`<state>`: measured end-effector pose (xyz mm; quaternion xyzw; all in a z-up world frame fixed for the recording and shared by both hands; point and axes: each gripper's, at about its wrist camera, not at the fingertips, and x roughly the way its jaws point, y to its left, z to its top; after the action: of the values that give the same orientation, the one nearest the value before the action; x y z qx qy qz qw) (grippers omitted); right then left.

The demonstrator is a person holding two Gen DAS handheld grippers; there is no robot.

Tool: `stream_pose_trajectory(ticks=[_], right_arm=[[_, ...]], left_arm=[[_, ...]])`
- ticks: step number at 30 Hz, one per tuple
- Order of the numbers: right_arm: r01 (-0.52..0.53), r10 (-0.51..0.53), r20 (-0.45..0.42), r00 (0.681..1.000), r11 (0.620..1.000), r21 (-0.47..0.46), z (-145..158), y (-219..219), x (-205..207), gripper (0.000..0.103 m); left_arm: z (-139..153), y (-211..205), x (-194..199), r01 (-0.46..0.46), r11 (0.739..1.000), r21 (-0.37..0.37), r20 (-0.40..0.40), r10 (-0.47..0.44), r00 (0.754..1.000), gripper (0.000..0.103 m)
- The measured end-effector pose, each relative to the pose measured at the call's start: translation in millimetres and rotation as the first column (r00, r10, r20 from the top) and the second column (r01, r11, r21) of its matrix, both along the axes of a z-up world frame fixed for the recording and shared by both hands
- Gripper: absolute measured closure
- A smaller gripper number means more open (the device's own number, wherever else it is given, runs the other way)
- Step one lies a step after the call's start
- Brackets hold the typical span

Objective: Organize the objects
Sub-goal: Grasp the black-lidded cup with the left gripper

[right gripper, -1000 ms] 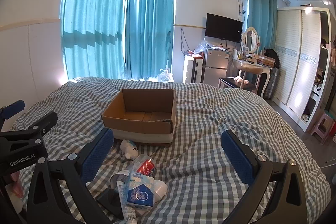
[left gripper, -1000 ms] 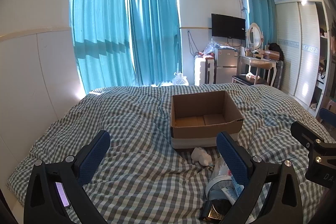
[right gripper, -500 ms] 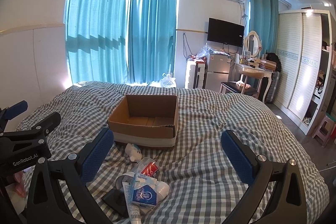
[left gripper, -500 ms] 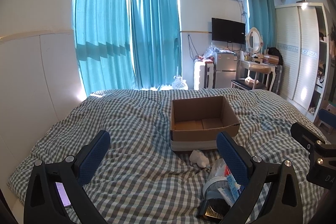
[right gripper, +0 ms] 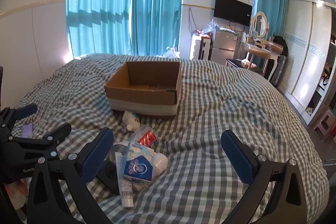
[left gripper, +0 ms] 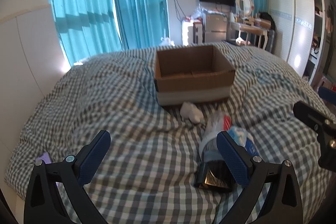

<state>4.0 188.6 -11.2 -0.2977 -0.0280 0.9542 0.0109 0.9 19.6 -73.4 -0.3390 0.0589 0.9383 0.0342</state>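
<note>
Both grippers hang over the near part of the bed [right gripper: 220, 102], jaws spread wide and holding nothing: the left gripper [left gripper: 163, 152] left of the clutter, the right gripper [right gripper: 168, 152] above and to its right. The box [right gripper: 145, 87] sits open mid-bed, toward the far edge. Just before its near wall lies a white toy [right gripper: 131, 119]; nearer come a can [right gripper: 148, 138], a blue pack [right gripper: 138, 167], a tube [right gripper: 124, 180] and a black case [left gripper: 214, 175], heaped touching. A phone [right gripper: 27, 129] lies by the bed's left edge
</note>
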Motion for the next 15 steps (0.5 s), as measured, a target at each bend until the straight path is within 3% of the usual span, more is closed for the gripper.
stream_pose_trajectory(ticks=[6,12,15], right_arm=[[0.016,-0.016,0.057,0.998,1.000,-0.011,-24,8,-12,0.000],[0.028,-0.026,0.095,0.995,0.999,-0.023,-40,15,-21,0.000],[0.035,-0.032,0.104,0.994,0.999,-0.026,-45,18,-24,0.000]], left_arm=[[-46,14,-8,0.056,0.998,-0.018,0.143,-0.053,0.988,0.003],[-80,32,-11,0.143,0.990,0.003,0.262,-0.139,0.955,0.015],[-86,42,-12,0.205,0.978,0.045,0.298,-0.209,0.931,0.015]])
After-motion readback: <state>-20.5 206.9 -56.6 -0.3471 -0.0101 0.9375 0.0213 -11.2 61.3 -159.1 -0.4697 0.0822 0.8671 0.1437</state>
